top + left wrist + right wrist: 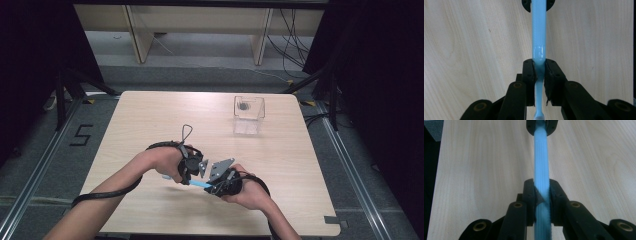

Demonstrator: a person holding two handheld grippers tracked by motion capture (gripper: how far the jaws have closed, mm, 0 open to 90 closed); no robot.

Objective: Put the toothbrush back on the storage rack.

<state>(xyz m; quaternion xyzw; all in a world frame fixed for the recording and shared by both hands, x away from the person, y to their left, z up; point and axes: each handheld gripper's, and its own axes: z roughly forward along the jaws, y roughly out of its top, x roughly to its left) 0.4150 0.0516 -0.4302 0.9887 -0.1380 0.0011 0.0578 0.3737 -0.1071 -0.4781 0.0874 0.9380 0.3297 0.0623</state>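
Low in the middle of the high view, the left gripper (196, 172) and right gripper (212, 187) meet over the wooden table (150, 125), both clamped on a light blue plastic toothbrush (200, 184). The left gripper view shows its thin neck (538, 85) squeezed; the right gripper view shows the ribbed handle (541, 157). A clear plastic box (248, 114) stands upper right.

Toothbrush (538, 37) head cut off, likely bristles, bottom edge.

Even overhead light, dark surroundings, close foreground slightly soft.
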